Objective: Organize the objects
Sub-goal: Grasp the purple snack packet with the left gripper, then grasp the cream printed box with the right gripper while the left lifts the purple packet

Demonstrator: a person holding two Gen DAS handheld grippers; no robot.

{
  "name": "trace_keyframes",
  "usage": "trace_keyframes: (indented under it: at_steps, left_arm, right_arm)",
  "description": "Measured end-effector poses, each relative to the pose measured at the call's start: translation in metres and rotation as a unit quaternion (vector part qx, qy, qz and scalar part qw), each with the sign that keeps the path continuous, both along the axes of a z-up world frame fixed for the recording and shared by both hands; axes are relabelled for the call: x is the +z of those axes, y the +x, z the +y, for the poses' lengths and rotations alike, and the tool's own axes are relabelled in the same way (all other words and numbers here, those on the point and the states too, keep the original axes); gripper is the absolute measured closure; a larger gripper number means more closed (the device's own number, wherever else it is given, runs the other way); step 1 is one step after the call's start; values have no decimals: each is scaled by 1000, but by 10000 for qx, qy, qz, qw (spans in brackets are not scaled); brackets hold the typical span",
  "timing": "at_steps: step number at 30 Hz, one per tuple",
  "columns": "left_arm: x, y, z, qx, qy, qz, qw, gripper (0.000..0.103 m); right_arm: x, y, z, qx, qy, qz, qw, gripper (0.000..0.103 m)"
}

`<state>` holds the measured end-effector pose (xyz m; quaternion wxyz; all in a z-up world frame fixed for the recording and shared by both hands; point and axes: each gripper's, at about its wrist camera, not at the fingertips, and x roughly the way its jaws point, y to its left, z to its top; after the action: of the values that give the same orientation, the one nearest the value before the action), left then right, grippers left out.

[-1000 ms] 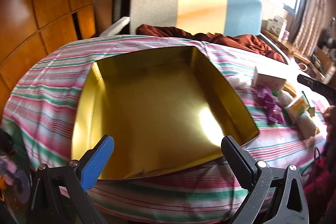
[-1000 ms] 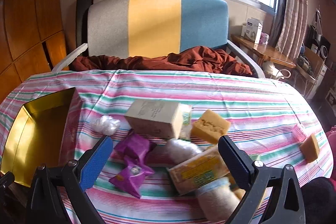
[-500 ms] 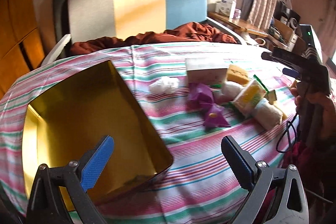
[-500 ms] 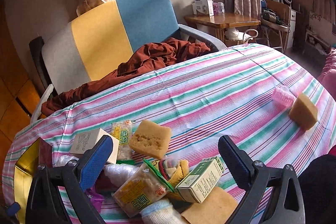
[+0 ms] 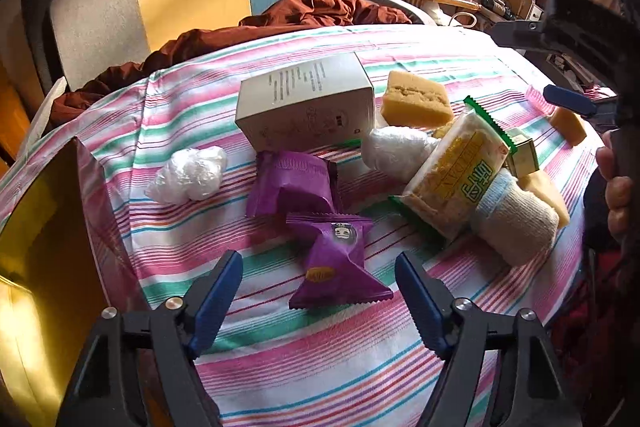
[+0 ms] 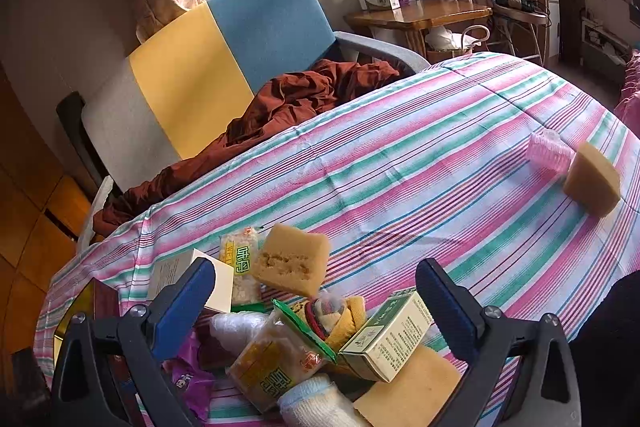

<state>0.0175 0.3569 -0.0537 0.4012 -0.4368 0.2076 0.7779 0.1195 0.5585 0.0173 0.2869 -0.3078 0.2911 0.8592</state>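
You are swinging the left tool [image 5: 318, 291] away from the gold tin [image 5: 44, 267], now at the frame's left edge, onto the pile. Its jaws are closing around the purple packet [image 5: 338, 267] at lower centre, not yet pinching it. Your right tool [image 6: 314, 305] is hanging released over the clutter on the worktop [image 6: 420, 163].

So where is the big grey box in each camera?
Left wrist: the grey box sits upper centre, behind the purple packets.
Right wrist: lower left, mostly hidden behind the left finger, only a corner showing.
Shared landmark: the yellow sponge block beside the box.
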Motion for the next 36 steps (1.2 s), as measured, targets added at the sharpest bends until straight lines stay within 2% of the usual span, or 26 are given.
trace_keyframes:
  at_steps: [2, 4, 6, 8, 17, 20, 23, 26, 29, 33, 36]
  left_arm:
    - [-8, -5, 4, 30, -42, -104, 9999, 30]
    - [-15, -8, 7, 36, -80, -166, 9998, 38]
    - [-24, -12, 9, 55, -86, -323, 9994, 58]
    - [-25, -9, 7, 71, 44, -199, 9998, 64]
    - [-33, 4, 1, 33, 312, 221, 9993, 64]
    - [-38, 12, -1, -62, 371, 522, 9979, 64]
    - [-40, 12, -6, -81, 489, 570, 9971, 64]
    - [-41, 13, -5, -89, 546, 603, 9966, 64]
    - [-41, 10, -5, -93, 633, 575, 9963, 64]
    - [-41, 9, -6, -90, 709, 555, 9959, 64]
    - [-41, 9, -7, -81, 761, 520, 9957, 64]
  right_arm:
    - [-1, -2, 0, 45, -4, -13, 10000, 1]
    - [-2, -4, -1, 84, -16, -35, 10000, 1]
    - [-3, -5, -2, 118, -22, -51, 9999, 1]
    - [-3, -6, -2, 166, -35, -58, 9998, 1]
    - [-4, -18, -15, 521, 87, -251, 9983, 1]
    - [-8, -29, -25, 845, 85, -469, 9953, 1]
    - [-7, -47, -41, 1353, 372, -728, 9874, 1]
    - [-1, -73, -60, 2096, 797, -969, 9697, 1]
    - [4, -102, -77, 2788, 1274, -1289, 9431, 2]
    - [4, -141, -95, 3547, 1739, -1793, 9010, 2]
    - [-7, -167, -107, 4015, 1994, -2305, 8636, 2]
